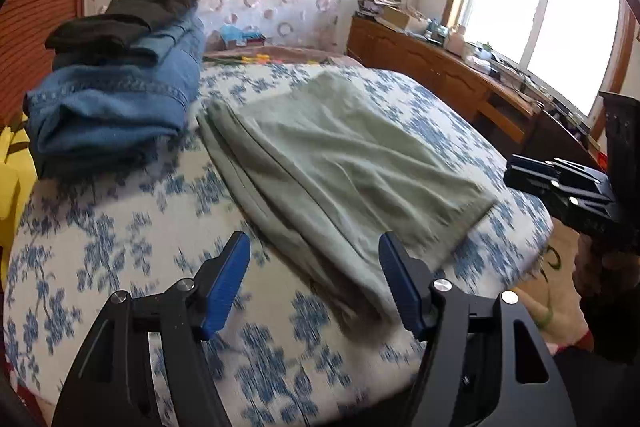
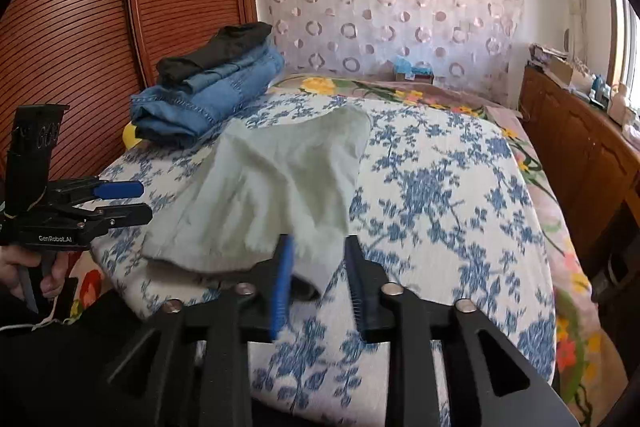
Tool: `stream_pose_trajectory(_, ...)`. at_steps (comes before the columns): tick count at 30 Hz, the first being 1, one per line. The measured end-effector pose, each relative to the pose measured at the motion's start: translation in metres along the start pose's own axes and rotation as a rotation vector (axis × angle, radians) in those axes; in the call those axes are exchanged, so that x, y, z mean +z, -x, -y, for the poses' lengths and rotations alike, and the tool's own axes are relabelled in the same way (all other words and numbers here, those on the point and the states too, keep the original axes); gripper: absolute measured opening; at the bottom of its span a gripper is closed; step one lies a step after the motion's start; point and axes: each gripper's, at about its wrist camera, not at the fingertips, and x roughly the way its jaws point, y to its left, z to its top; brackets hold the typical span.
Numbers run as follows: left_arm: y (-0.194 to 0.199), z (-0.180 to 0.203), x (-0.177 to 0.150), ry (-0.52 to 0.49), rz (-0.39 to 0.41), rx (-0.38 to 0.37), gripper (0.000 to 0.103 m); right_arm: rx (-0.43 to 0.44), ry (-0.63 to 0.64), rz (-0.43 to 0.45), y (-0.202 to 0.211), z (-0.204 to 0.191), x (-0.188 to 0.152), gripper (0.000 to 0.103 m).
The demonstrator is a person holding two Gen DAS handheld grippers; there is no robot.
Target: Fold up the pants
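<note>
Pale green pants (image 1: 344, 163) lie folded flat on the blue-flowered bed cover (image 1: 120, 247). They also show in the right wrist view (image 2: 264, 195). My left gripper (image 1: 314, 247) is open and empty, hovering over the near end of the pants. My right gripper (image 2: 318, 247) is open, its blue pads on either side of the near corner of the pants, not closed on the cloth. The left gripper also shows in the right wrist view (image 2: 132, 203), and the right gripper shows at the right edge of the left wrist view (image 1: 568, 191).
A pile of folded blue jeans (image 1: 116, 99) with black garments (image 1: 132, 15) on top sits at the bed's far left. A wooden slatted wardrobe (image 2: 100, 27) stands left. A cluttered wooden dresser (image 1: 440, 67) under the window stands right. The bed cover's right half (image 2: 440, 187) holds nothing.
</note>
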Motion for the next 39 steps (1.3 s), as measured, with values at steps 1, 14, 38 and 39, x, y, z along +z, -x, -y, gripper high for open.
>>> stream_pose_trajectory(1, -0.003, -0.001, 0.003, -0.001, 0.001, -0.004, 0.068, 0.000, 0.000, -0.001, -0.005, 0.000, 0.002, 0.043)
stream_pose_trajectory(14, -0.053, -0.002, 0.013, -0.012, -0.093, -0.057, 0.028, 0.009, -0.034, -0.109, -0.069, 0.001, -0.003, 0.044)
stream_pose_trajectory(38, -0.033, -0.020, 0.008, 0.032, -0.060, -0.026, 0.048, -0.008, -0.028, -0.073, -0.067, 0.001, 0.007, 0.048)
stream_pose_trajectory(39, -0.035, -0.019, 0.010, 0.035, -0.057, -0.030, 0.048, -0.008, -0.028, -0.073, -0.068, 0.001, 0.007, 0.048)
